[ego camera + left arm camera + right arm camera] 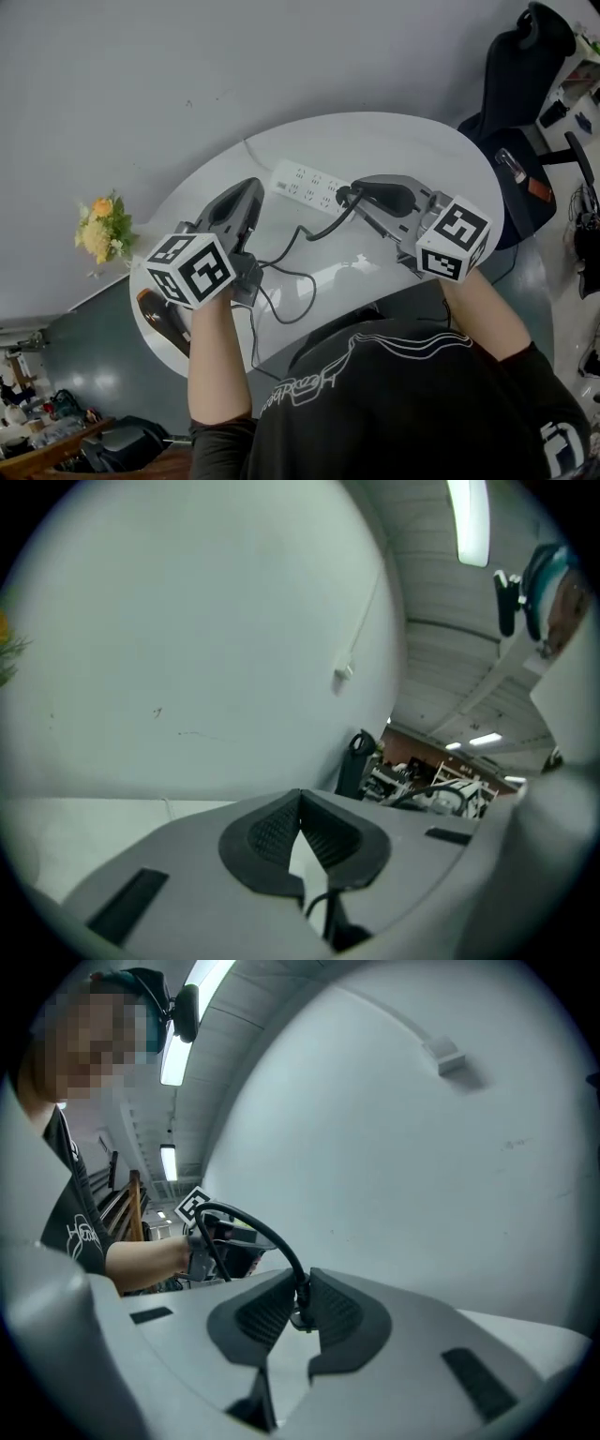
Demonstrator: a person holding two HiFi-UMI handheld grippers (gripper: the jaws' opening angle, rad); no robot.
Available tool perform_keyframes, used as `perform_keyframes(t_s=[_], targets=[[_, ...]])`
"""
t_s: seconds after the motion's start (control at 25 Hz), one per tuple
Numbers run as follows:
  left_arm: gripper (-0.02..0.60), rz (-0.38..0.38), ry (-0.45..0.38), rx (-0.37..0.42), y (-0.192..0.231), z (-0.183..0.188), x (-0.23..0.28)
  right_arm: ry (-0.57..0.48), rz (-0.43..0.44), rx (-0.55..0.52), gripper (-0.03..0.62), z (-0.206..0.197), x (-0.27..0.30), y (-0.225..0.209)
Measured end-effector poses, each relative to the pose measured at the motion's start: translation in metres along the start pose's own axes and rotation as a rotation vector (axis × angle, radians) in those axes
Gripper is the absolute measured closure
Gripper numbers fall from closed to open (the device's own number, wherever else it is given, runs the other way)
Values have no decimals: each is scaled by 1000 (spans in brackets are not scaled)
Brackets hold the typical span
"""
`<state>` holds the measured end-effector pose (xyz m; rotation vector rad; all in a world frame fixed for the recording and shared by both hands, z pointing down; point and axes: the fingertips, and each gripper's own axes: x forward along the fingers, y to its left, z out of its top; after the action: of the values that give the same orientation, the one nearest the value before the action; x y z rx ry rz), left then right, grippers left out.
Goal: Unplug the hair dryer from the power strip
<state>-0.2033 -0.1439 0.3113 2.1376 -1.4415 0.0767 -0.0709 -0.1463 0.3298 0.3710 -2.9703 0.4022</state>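
My right tool grips the plug end of the thin black cord, seemingly out of the long white power strip at the round white surface's far edge. My left tool is clenched empty. Next I lay that end down clear of the strip and release; the dark brown hair dryer sits at the near-left edge.

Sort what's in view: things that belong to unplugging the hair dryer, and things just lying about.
Job in hand:
- power strip
- black cord, clamped in the right hand-held gripper
- left hand-held gripper, shut and empty
- brown object, apparently the hair dryer

Lying about:
- flowers
- office chair
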Motion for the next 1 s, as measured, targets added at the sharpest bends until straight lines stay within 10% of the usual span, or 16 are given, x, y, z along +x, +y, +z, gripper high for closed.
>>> perform_keyframes(t_s=[0.32,1.0], targets=[[578,2,-157,40,-89,-13,-84,-40,52,-35,560,16,-39,50],[578,-19,-92,59,-126,-88,-173,-58,10,55,562,4,-66,148]])
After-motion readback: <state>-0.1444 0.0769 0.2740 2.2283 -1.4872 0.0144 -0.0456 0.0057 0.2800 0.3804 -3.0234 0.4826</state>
